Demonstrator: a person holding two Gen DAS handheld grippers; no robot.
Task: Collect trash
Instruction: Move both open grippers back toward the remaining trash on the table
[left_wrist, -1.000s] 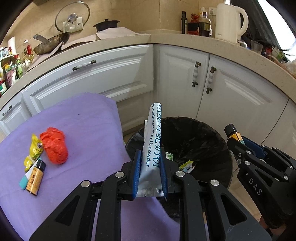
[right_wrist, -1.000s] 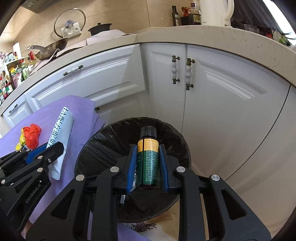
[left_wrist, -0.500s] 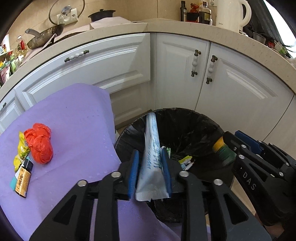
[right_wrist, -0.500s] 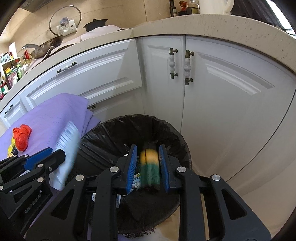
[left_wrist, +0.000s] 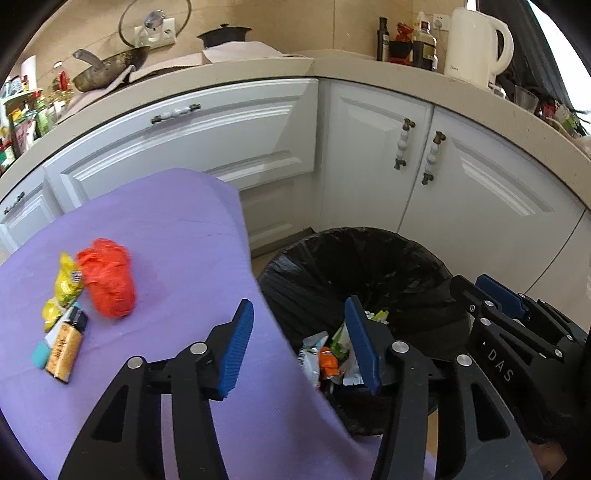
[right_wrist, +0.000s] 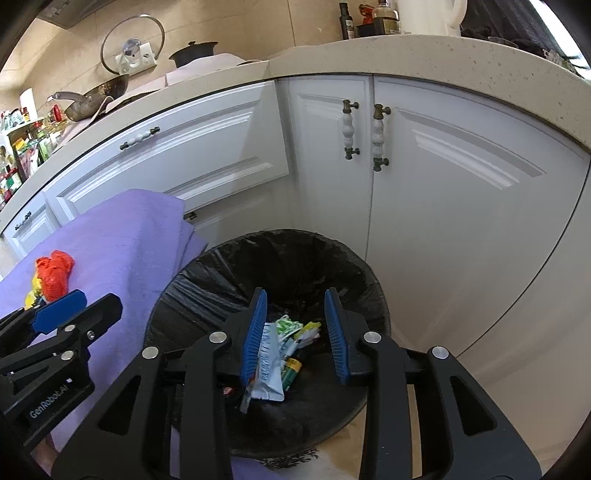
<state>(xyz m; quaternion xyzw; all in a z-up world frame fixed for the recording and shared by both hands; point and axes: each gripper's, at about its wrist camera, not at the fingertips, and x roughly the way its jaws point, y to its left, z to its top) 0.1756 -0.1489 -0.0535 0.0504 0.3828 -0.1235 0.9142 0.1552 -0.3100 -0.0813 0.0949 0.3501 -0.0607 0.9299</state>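
A bin lined with a black bag (left_wrist: 373, 258) (right_wrist: 280, 254) stands on the floor beside a table under a purple cloth (left_wrist: 177, 229) (right_wrist: 122, 236). My left gripper (left_wrist: 299, 341) hangs over the table's edge and the bin's rim, its jaws opening with nothing between them. My right gripper (right_wrist: 295, 326) is above the bin, jaws opening and empty. Inside the bin lie the white milk powder sachet (right_wrist: 267, 363), the small green bottle (right_wrist: 291, 371) and other wrappers. On the cloth remain a red crumpled bag (left_wrist: 109, 282), a yellow wrapper (left_wrist: 64, 286) and a small amber bottle (left_wrist: 64, 345).
White cabinet doors (left_wrist: 373, 166) stand close behind the bin under a beige counter (left_wrist: 480, 99) carrying a kettle (left_wrist: 476, 46), bottles and a wok (left_wrist: 107, 72). A teal piece (left_wrist: 40, 352) lies beside the amber bottle.
Both grippers opened. The sachet dropped from my left gripper and the green bottle from my right; both now lie in the bin.
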